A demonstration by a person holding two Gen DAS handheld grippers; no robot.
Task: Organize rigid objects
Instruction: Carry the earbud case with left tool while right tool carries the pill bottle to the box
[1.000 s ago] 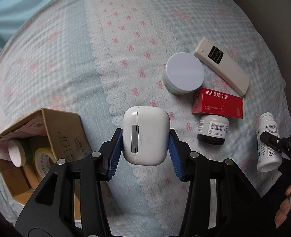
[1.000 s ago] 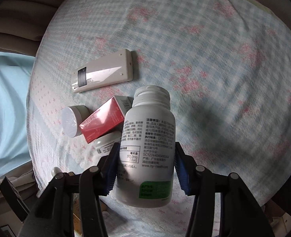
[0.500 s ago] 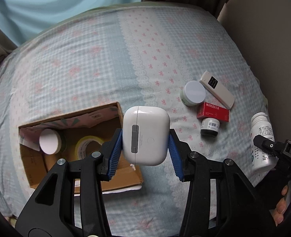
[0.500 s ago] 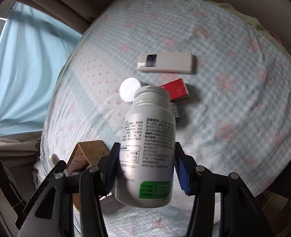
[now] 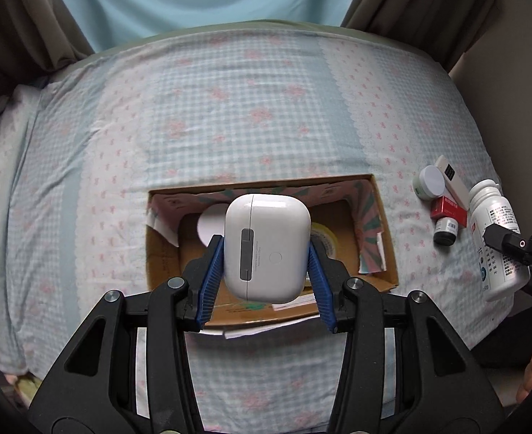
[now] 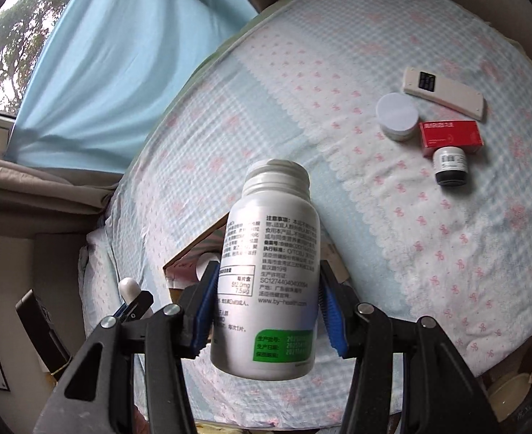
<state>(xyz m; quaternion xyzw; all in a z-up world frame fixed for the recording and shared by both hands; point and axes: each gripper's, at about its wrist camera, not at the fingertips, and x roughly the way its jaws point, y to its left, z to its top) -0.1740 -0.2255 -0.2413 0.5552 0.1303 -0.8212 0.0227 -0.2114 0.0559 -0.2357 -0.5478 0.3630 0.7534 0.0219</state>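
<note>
**Both tongs are gripping a thing above the bed**

The left tongs (image 5: 266, 253) are closing tightly on a white case (image 5: 267, 247); the blue pads are pressing on its two sides. The case is hanging directly over the open box (image 5: 387, 238), which is lying on the bed (image 5: 230, 108). The case is smooth and rounded, with a grey hinge strip and a small round button facing the camera. Inside the box a white round lid and a yellow tape roll are partly showing behind the case.

The right tongs (image 6: 267, 303) are clamping a white bottle (image 6: 271, 264) at its lower half, with the cap end pointing away from the camera. The bottle is carrying small black print and a green patch near its bottom. In the right view a corner of the box is showing behind the bottle. In the left view the bottle is being held at the right edge, to the right of the box.

On the bed, right of the box, four things are lying close together: a white jar (image 6: 398, 115), a remote (image 6: 445, 92), a red carton (image 6: 450, 136) and a small dark bottle (image 6: 450, 166), which is touching the carton.
</note>
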